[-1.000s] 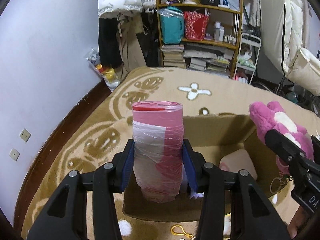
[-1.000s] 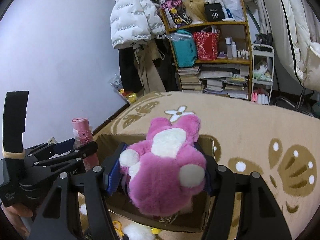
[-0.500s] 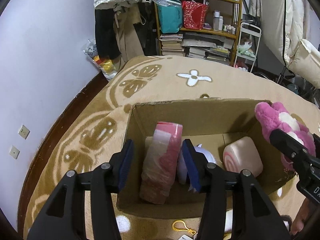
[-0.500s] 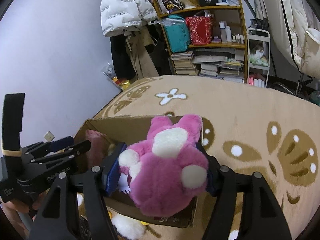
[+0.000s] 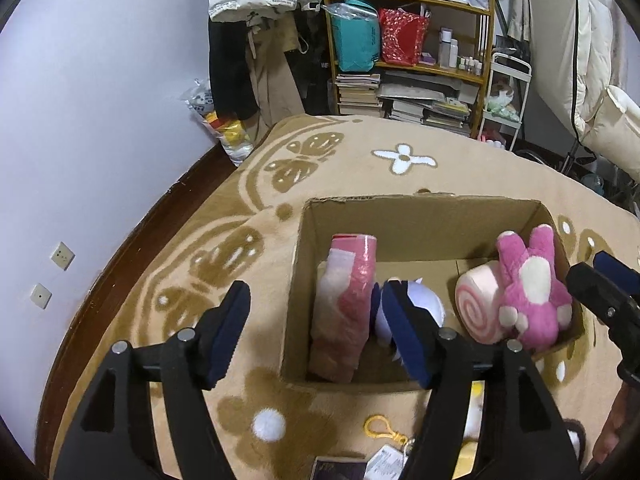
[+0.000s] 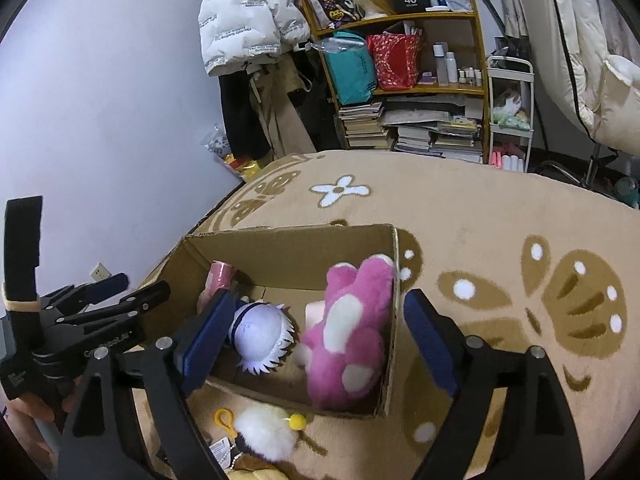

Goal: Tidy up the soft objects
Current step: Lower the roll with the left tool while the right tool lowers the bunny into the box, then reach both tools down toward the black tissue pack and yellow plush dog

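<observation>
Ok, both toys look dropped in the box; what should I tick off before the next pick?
1. Left gripper free of the pink roll: ok, fingers opening, roll leans inside the cardboard box.
2. Right gripper free of the pink plush: ok, fingers opening, plush rests against the box's right wall.
3. Purple-white plush inside the box: ok.
4. Swirl cushion inside: ok.
5. White fluffy keychain toy still outside, on the blanket: not ok.
6. Room left in the box: cannot tell.
</observation>
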A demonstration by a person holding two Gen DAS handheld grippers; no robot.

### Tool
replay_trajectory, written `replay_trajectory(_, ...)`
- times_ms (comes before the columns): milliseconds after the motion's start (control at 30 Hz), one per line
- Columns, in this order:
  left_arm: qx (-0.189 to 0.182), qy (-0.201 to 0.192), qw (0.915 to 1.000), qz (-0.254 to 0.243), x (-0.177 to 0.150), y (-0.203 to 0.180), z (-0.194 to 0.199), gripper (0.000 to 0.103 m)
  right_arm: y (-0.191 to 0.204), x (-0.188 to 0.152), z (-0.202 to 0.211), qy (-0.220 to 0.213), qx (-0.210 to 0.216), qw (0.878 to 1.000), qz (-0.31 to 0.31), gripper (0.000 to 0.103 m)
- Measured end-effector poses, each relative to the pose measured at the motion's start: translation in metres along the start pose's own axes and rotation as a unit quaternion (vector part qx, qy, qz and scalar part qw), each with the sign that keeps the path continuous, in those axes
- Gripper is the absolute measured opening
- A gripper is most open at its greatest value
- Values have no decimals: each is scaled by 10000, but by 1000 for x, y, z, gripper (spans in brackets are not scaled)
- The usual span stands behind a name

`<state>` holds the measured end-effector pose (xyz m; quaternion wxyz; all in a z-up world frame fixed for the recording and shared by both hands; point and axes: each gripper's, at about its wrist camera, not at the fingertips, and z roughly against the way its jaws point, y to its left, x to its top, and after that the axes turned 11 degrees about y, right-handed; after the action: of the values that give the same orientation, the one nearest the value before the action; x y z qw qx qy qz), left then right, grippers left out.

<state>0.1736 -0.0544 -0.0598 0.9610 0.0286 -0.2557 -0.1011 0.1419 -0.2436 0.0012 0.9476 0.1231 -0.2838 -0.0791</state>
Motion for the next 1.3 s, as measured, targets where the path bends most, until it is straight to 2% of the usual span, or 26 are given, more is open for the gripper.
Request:
replay_trajectory(100,-13,42,10000,25,-6,5,9,71,0,-5,6,102,41,9999,-83,93)
replay_trajectory(167,-22,70,9999,77,-10,9,15,84,1,-9,10,130,56,9998,-121,93)
replay_trajectory(300,-10,116,9997,218,-22,16,26,87,4,-20,22,212,48,9996,-181,94)
replay_trajectory(367,14,161,9996,234,-28,19,31,96,6,-25,25,289,64,9993,-225,94)
replay_trajectory(400,12,173,9996,229,-30,19,33,98,7,-28,27,348,45,9990,-261,94)
replay_trajectory(567,80,228,9994,231,-48,20,44,99,9,-43,35,487,119,9980,-391,94)
replay_trajectory(733,-4,394,9989,250,-62,23,49,99,15,-60,40,659,129,9968,-435,94)
replay_trajectory(867,120,673,9975,176,-68,24,48,99,20,-71,42,785,137,9961,-388,94)
replay_trajectory(1067,74,1033,9942,290,-81,30,46,99,37,-85,42,867,-3,9961,-149,94)
replay_trajectory(1300,155,1475,9887,218,-96,28,31,99,51,-95,32,1168,116,9931,16,94)
